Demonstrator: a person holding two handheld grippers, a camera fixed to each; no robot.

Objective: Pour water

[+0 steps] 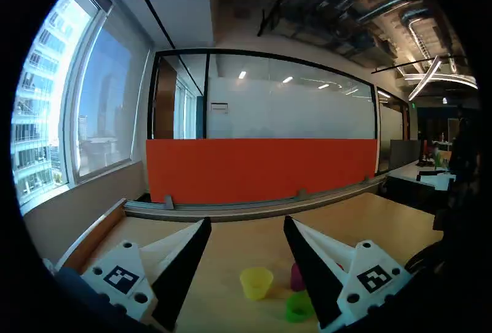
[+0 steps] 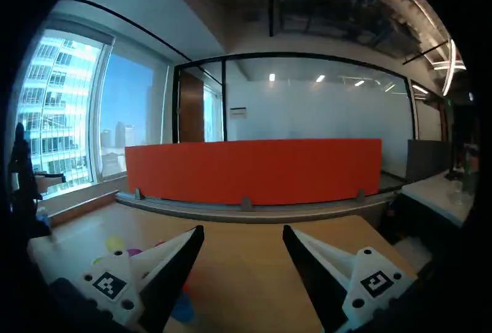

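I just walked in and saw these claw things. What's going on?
A person holds two grippers over a wooden table. The left gripper and the right gripper are both open and hold nothing. A yellow cup, a green cup and a purple cup stand on the table close in front of the left gripper. Nothing is being poured yet.

A pale wooden worktop [image 1: 369, 216] ran back to an orange divider panel [image 1: 258, 170] standing along its far edge. Behind the panel rose a frosted glass wall [image 1: 289, 108] in black framing. Tall windows [image 1: 104, 111] on the left let in bright daylight and showed high-rise buildings [image 1: 37, 124] under blue sky. Exposed ducts [image 1: 381, 7] crossed the dark ceiling, near a bright linear lamp [image 1: 430, 77]. Another desk [image 2: 436, 194] stood to the right.
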